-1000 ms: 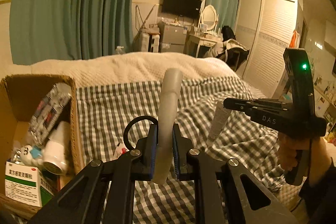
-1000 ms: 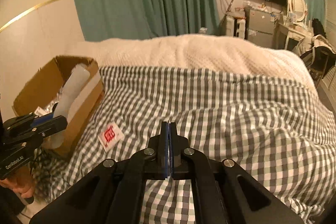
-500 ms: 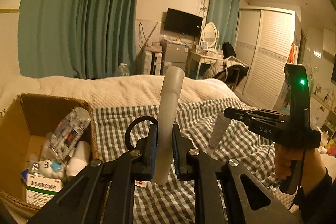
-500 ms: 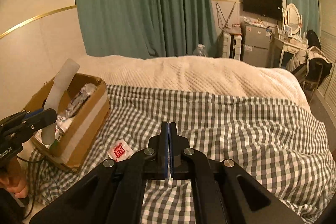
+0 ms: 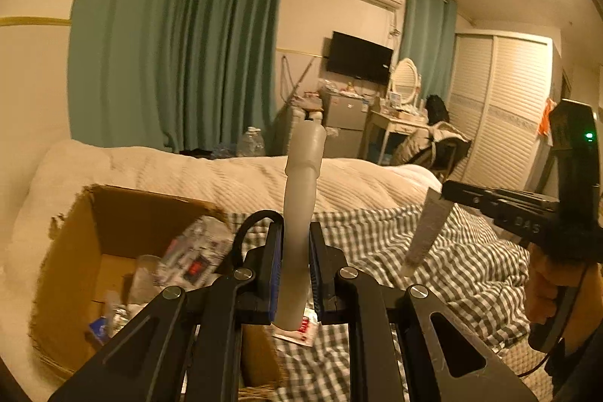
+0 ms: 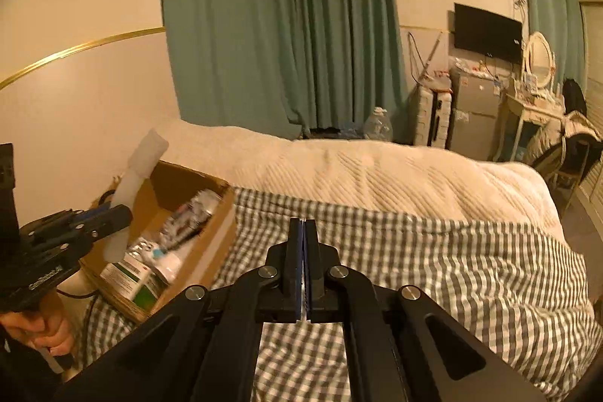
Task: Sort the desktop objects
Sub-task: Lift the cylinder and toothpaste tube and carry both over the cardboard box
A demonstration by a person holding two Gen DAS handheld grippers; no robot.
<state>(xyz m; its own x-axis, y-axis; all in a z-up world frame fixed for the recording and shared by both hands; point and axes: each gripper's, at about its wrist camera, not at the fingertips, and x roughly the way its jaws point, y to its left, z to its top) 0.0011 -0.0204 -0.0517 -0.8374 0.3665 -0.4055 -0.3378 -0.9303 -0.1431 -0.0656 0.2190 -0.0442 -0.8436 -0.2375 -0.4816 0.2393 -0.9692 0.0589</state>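
Two tubes aloft over the grey-and-white checked bed cover point(image 6: 414, 251). Beside it, open brown cardboard box point(image 5: 113, 213) holding packets. Pinched upright near its lower end in the left gripper point(image 5: 296, 232): pale translucent soft plastic tube point(image 5: 301, 183), probably light and squashy, best taken mid-body. Pressed together, right gripper point(image 6: 304, 225). Shown only by the left wrist view: flat grey tube point(image 5: 426, 228) dangling by its crimp from that tip, likely floppy.

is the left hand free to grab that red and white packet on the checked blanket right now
Probably not: the left tongs are already shut on a pale tube, so nothing else fits between them. The packet itself lies uncovered beside the cardboard box.
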